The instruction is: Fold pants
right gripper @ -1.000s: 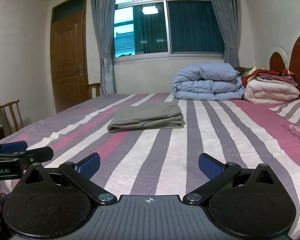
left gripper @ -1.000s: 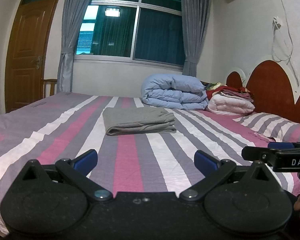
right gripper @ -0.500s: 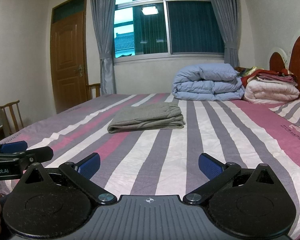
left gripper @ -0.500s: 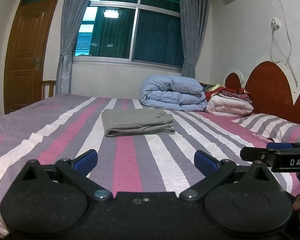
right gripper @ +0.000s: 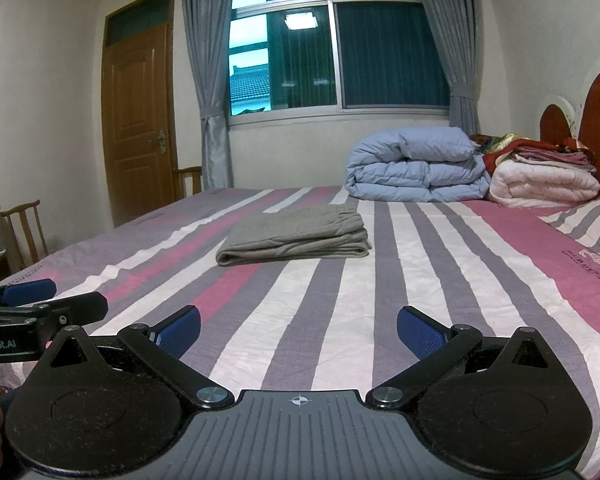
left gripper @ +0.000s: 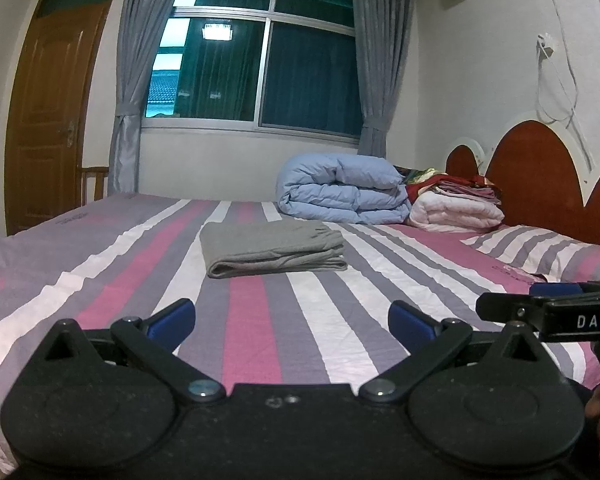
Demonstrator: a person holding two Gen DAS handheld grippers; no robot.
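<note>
The grey pants (left gripper: 272, 247) lie folded in a neat rectangle on the striped bed (left gripper: 140, 264), well beyond both grippers. They also show in the right wrist view (right gripper: 296, 235). My left gripper (left gripper: 292, 320) is open and empty, held low over the near part of the bed. My right gripper (right gripper: 299, 330) is open and empty too, beside the left one. The right gripper's side shows at the right edge of the left wrist view (left gripper: 548, 312). The left gripper shows at the left edge of the right wrist view (right gripper: 40, 304).
A folded blue duvet (left gripper: 344, 190) and a stack of blankets (left gripper: 456, 206) sit at the far side by the red headboard (left gripper: 540, 176). A striped pillow (left gripper: 540, 252) lies at the right. A door (right gripper: 136, 120) and wooden chairs (right gripper: 24, 228) stand at the left.
The left wrist view has tilted slightly, so the pants sit a little lower and nearer the middle. The right gripper has not moved. Both stay open.
</note>
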